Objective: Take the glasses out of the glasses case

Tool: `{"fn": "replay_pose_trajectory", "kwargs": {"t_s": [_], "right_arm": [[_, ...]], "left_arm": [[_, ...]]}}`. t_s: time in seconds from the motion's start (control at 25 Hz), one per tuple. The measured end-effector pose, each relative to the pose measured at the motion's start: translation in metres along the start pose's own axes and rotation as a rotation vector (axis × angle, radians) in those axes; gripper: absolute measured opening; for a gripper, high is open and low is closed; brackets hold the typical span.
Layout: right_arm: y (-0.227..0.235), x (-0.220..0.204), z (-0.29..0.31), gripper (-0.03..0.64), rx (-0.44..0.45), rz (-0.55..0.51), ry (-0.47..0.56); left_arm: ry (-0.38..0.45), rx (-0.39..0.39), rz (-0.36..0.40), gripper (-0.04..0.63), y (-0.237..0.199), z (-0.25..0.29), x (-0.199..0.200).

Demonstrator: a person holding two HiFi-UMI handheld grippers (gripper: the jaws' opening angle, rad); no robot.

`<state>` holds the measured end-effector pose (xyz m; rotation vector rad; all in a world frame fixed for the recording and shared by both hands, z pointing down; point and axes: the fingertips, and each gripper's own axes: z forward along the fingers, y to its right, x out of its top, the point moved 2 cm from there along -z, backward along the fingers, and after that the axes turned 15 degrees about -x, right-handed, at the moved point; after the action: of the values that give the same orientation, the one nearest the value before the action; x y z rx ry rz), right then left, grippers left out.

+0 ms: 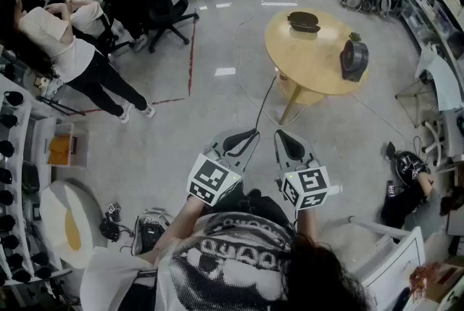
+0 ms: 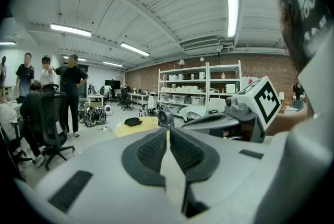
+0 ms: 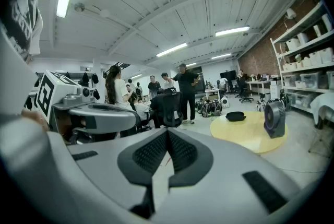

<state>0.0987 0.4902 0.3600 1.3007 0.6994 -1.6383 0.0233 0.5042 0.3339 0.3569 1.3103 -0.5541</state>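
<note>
A dark oval glasses case (image 1: 303, 21) lies closed on the far side of a round yellow table (image 1: 312, 63), well ahead of me. Both grippers are held close to my body, side by side, pointing toward the table and far short of it. The left gripper (image 1: 252, 133) is shut with nothing in it, and so is the right gripper (image 1: 278, 134). In the left gripper view the case (image 2: 133, 121) shows beyond the closed left gripper (image 2: 168, 131). In the right gripper view the case (image 3: 236, 116) lies on the table (image 3: 245, 137), right of the closed right gripper (image 3: 167, 134). No glasses are visible.
A small black fan (image 1: 354, 59) stands on the table's right side. A cable (image 1: 262, 103) runs over the floor to the table's foot. People (image 1: 65, 48) and office chairs (image 1: 163, 9) fill the left; shelves (image 1: 435, 5) line the right wall.
</note>
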Motion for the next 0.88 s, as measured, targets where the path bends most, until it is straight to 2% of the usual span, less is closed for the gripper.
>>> {"fn": "replay_pose_trajectory", "kwargs": {"t_s": [0.44,0.88], "right_arm": [[0.013,-0.012,0.002,-0.003,0.028,0.02,-0.011],[0.039,-0.004,0.071,-0.003,0.002,0.045,-0.043]], "left_arm": [[-0.036,0.028,-0.062,0.025,-0.001,0.009,-0.017],[-0.053,0.027,-0.093,0.025,-0.068,0.036,-0.022]]}}
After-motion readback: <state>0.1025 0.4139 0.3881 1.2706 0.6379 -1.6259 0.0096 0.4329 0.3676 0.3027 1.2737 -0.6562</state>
